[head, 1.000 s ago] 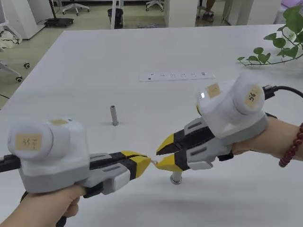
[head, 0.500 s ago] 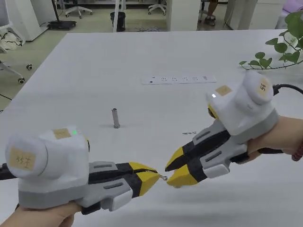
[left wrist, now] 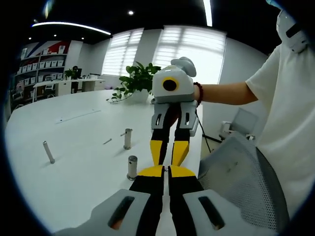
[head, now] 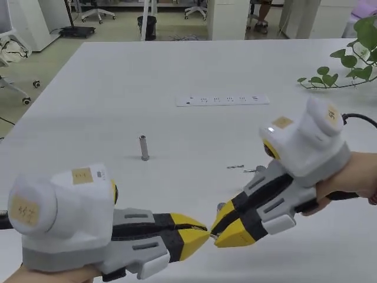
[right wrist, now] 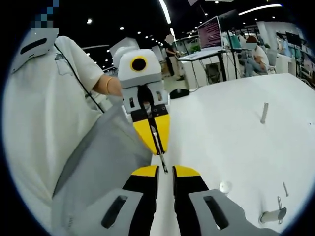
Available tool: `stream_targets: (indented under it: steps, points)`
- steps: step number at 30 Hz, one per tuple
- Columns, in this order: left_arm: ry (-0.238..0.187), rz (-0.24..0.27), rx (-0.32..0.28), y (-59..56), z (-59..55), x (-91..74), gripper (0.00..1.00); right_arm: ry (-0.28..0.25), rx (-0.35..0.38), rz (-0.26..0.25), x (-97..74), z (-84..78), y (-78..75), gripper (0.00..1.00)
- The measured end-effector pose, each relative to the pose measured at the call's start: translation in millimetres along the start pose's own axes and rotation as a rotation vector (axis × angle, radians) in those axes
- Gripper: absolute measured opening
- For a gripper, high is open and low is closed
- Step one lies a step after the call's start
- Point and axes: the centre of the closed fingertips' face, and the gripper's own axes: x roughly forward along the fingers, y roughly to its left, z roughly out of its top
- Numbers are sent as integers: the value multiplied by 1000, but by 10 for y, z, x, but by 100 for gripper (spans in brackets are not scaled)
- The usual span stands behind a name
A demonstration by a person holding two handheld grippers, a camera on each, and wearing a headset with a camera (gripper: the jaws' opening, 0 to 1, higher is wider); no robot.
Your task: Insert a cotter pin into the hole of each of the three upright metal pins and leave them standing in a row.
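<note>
Cotter pin (right wrist: 157, 142), pinched by the left gripper (left wrist: 167, 169), lies lengthwise toward the slightly parted right gripper (right wrist: 166, 171), tip seemingly between its jaws.

I see a white power strip (head: 222, 100) lying flat on the table (head: 106, 88). A leafy plant (head: 353, 56) trails over its right edge.
</note>
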Motion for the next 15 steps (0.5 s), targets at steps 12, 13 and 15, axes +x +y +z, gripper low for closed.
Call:
stream_targets:
  steps: [12,13,15]
  points:
    - [-14,-21,8,-54,22,0,0,-7,-23,24,28,18,60,6]
    - [-15,-22,8,-55,21,0,0,-7,-34,29,30,17,70,6]
    - [-15,-25,11,-62,18,-1,0,-4,-58,28,34,16,76,5]
